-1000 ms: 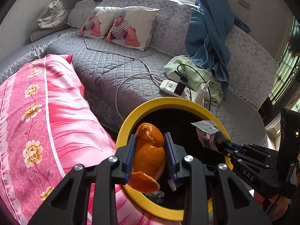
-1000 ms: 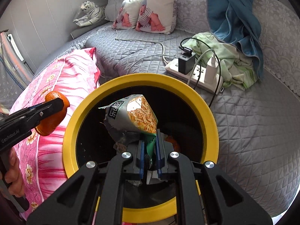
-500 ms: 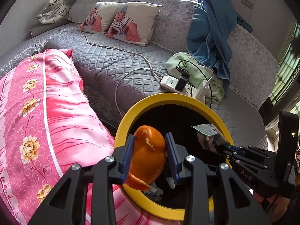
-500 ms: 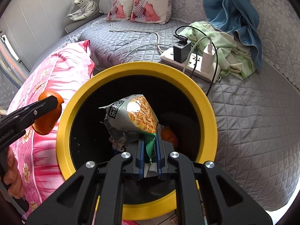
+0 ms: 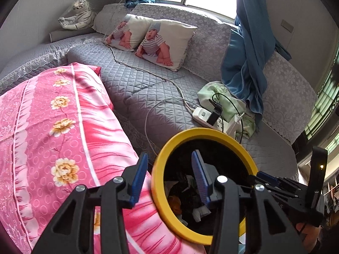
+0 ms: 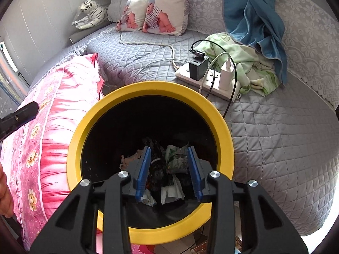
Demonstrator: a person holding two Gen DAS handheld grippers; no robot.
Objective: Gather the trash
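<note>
A black trash bin with a yellow rim (image 6: 222, 118) stands beside the bed; it also shows in the left wrist view (image 5: 203, 132). My right gripper (image 6: 168, 169) is open and empty above the bin's mouth. Below it lies a snack wrapper (image 6: 177, 158) among crumpled paper and dark trash. My left gripper (image 5: 169, 173) is open and empty, straddling the bin's left rim. An orange peel (image 5: 175, 204) lies inside the bin. The right gripper's tip (image 5: 267, 180) shows at the bin's right rim.
A pink flowered pillow (image 5: 53, 127) lies left of the bin. A white power strip (image 6: 207, 80) with chargers and cables sits on the grey quilted bed behind it. A green cloth (image 6: 243, 63), a blue curtain (image 6: 254, 10) and two baby-print cushions (image 6: 156, 12) lie farther back.
Both grippers have opened. The orange peel and the snack wrapper have dropped into the bin. The left gripper has pulled back and to the left.
</note>
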